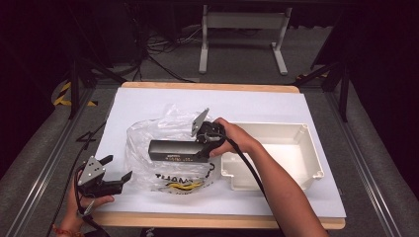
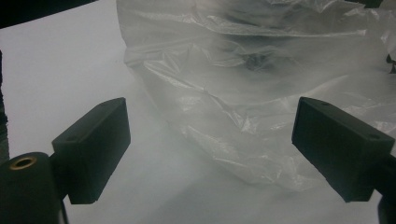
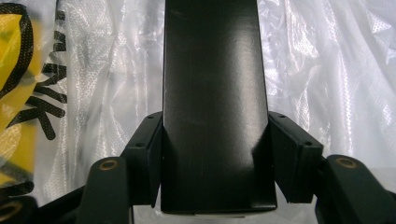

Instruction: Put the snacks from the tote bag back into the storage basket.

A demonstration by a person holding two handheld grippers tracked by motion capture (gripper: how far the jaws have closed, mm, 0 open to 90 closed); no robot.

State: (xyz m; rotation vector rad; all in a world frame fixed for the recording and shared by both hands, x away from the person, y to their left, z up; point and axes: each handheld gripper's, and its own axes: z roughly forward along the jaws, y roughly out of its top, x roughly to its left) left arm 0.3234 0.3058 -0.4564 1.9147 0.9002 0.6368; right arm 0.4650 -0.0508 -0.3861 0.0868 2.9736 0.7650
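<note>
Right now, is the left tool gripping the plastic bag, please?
No, the left tool is open, its jaws standing apart just short of the plastic bag.

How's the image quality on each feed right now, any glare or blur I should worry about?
High view: the white table cover is brightly lit, the surroundings are nearly black, and the picture is soft. Left gripper view: hazy, the plastic bag is milky and unsharp, and the left tongs are open. Right gripper view: a sheen runs down the black box held in the right tongs; the bag's wrinkles glare.
</note>
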